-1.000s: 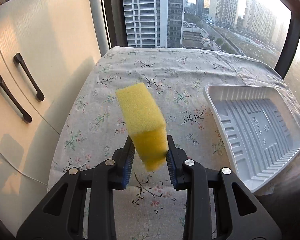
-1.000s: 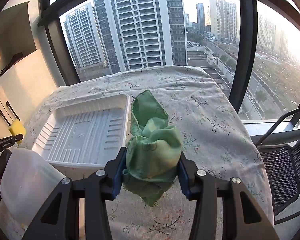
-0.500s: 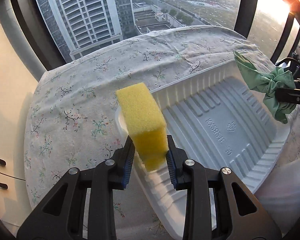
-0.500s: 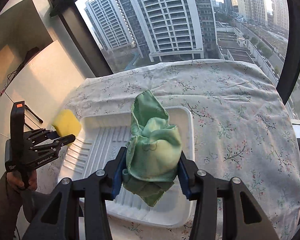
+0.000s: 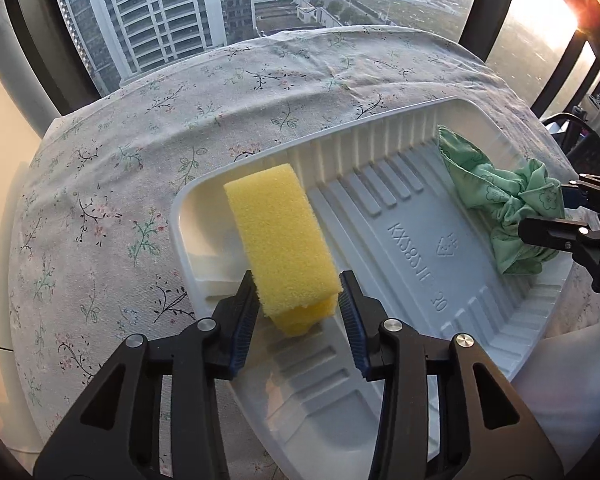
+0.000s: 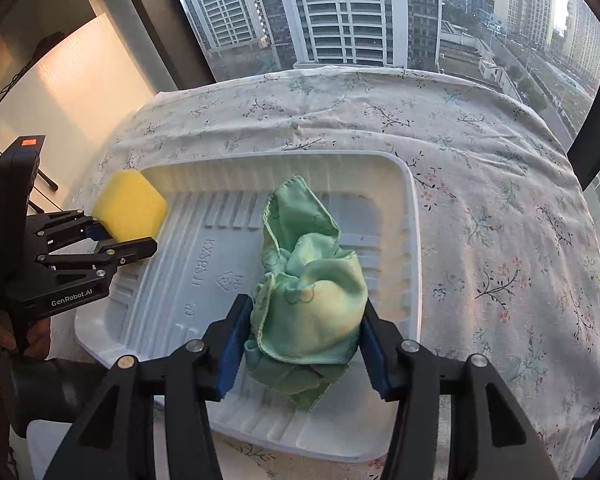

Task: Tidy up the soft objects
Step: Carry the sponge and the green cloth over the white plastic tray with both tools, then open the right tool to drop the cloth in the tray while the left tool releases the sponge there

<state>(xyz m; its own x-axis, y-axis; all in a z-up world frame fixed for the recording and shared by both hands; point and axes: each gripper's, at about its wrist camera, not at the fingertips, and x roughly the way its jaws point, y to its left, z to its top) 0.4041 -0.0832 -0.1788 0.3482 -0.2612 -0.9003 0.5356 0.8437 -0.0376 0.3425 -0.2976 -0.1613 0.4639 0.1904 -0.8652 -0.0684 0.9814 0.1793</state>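
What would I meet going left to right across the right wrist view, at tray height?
left gripper → yellow sponge → bare ribbed floor of the white tray → green cloth → floral tablecloth

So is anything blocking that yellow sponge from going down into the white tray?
Nothing visible does. The yellow sponge, gripped by the left tool, hangs over bare tray floor; the green cloth sits at the opposite side.

Floral-clothed table [image 5: 148, 184] before wide windows [image 6: 340, 12] — towers outside, low sunlight
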